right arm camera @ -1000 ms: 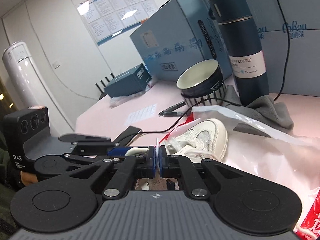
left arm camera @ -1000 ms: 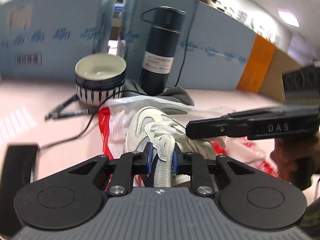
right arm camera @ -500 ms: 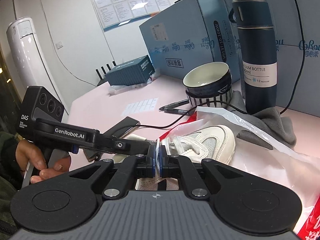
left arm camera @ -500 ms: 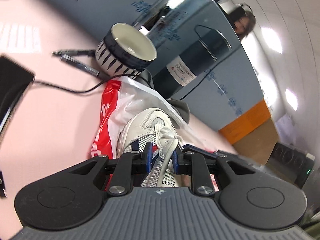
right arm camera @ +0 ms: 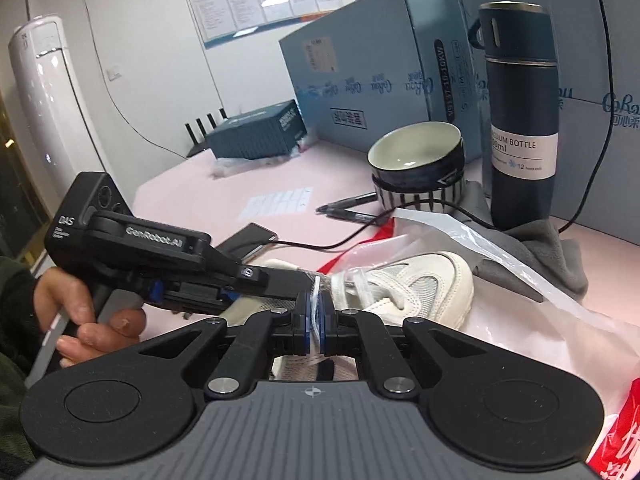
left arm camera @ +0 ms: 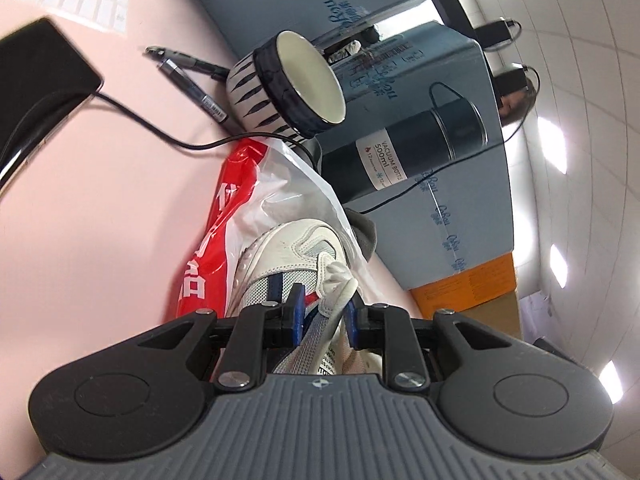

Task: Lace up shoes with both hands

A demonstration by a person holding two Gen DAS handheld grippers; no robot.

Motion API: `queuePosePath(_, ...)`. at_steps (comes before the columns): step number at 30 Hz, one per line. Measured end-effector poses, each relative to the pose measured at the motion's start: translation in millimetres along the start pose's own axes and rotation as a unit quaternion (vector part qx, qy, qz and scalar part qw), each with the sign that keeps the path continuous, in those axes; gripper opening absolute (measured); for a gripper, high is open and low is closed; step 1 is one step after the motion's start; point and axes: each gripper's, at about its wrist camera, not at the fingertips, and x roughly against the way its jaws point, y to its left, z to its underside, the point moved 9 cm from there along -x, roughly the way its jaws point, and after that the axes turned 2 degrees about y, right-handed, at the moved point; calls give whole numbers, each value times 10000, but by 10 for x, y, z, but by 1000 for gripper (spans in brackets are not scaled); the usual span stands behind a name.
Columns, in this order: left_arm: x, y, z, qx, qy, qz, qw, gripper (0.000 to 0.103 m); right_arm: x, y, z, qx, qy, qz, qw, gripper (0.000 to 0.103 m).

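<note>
The flask (right arm camera: pixel 520 120) at upper right reads "VACUUM BOTTLE"; the left gripper (right arm camera: pixel 256 280) reads "GenRobot.AI". On the pink tabletop (right arm camera: pixel 192 184), the white shoe (right arm camera: pixel 416 284) lies mid-frame on a plastic bag (right arm camera: pixel 500 320). The right gripper (right arm camera: pixel 315 316) has its fingers pinching a white lace (right arm camera: pixel 316 312); the left fingers (left arm camera: pixel 297 312) clasp the shoe's tongue (left arm camera: pixel 320 320).

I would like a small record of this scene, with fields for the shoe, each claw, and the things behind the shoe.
shoe: white sneaker, lying on a plastic bag
left claw: closed on the shoe's tongue and lace
right claw: shut on a white lace
behind shoe: striped bowl, dark vacuum bottle, grey cloth, two pens
surface: pink table
</note>
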Motion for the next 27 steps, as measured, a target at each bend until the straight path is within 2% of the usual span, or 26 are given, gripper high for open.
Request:
queuePosePath(7, 2, 42, 2, 265, 18, 114, 9996, 19, -20, -10, 17, 58, 66, 20, 10000, 4)
queuePosePath(17, -2, 43, 2, 304, 26, 140, 9994, 19, -92, 32, 26, 320, 231, 75, 9992, 4)
queuePosePath(27, 16, 46, 2, 362, 47, 182, 9992, 19, -110, 15, 26, 229, 176, 104, 9995, 4)
